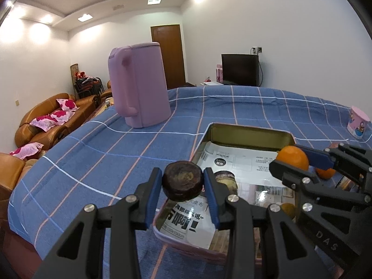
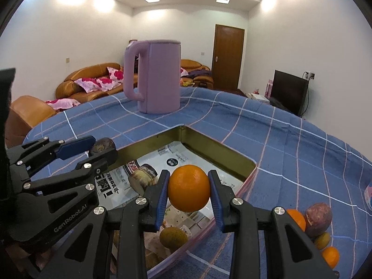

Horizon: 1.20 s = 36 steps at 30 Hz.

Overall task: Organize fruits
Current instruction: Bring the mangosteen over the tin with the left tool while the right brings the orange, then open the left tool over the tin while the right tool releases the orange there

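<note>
Orange: the orange [image 2: 188,187] you carry sits low centre in the right wrist view, above the open tin; in the left wrist view it shows at right [image 1: 292,157].
Right gripper: your right gripper [image 2: 188,189] is clenched on the orange, one blue pad on each side.
Dark fruit: the dark fruit [image 1: 182,180] sits low centre in the left wrist view, over the tin's left rim.
Left gripper: your left gripper [image 1: 183,181] is clamped on the dark fruit, pads pressing both sides.
Tin: the tin [image 2: 217,150] lies open on the cloth, lined with printed paper; a kiwi [image 2: 173,237] and another dark fruit [image 2: 143,174] lie inside.
Loose fruit: lower right of the right wrist view, a purple fruit [image 2: 318,216], two oranges [image 2: 297,218] and a green fruit [image 2: 322,240] lie on the cloth beside the tin.
Cloth: blue checked cloth [image 2: 290,144] covers the table.
Kettle: a pink kettle [image 1: 139,86] stands upright beyond the tin.
Cup: a pink cup [image 1: 359,121] stands at the right edge of the left wrist view.
</note>
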Each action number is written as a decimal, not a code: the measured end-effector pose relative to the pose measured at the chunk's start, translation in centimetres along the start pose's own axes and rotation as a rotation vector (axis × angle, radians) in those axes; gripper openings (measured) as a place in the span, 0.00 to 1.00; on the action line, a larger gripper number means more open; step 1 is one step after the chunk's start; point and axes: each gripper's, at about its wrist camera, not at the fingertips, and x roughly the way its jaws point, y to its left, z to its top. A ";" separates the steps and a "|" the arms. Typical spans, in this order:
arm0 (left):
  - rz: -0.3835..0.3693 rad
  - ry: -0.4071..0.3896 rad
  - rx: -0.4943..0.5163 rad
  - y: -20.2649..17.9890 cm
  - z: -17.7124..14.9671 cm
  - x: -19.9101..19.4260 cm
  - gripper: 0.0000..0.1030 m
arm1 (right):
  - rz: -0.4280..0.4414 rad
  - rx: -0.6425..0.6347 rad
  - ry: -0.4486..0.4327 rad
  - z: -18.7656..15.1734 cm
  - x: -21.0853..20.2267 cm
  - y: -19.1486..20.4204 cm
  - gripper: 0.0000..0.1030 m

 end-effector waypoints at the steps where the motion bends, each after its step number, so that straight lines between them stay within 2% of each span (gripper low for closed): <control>1: 0.005 -0.002 0.009 -0.2 0.0 0.0 0.38 | 0.002 -0.002 0.006 0.0 0.1 0.0 0.34; 10: -0.013 0.021 0.032 -0.8 -0.3 0.3 0.40 | 0.020 -0.003 0.056 0.0 0.8 0.0 0.35; 14: -0.008 0.023 0.032 -0.8 -0.3 0.4 0.42 | 0.015 -0.005 0.053 -0.1 0.8 0.1 0.36; 17: -0.003 0.024 0.026 -0.7 -0.3 0.4 0.46 | 0.011 0.002 0.049 -0.1 0.7 0.0 0.38; 22: 0.007 0.015 0.005 -0.4 -0.2 0.0 0.66 | -0.013 0.017 0.022 -0.2 -0.1 -0.4 0.41; 24: -0.003 0.009 0.000 -0.4 -0.2 -0.2 0.69 | -0.024 0.021 0.009 -0.4 -0.6 -0.6 0.41; 28: -0.025 -0.007 0.004 -1.1 -0.1 -0.9 0.71 | -0.036 0.048 -0.012 -0.8 -2.1 -1.5 0.46; 36: -0.067 -0.009 0.012 -2.4 -0.1 -1.8 0.72 | -0.063 0.084 -0.023 -1.8 -4.1 -2.9 0.49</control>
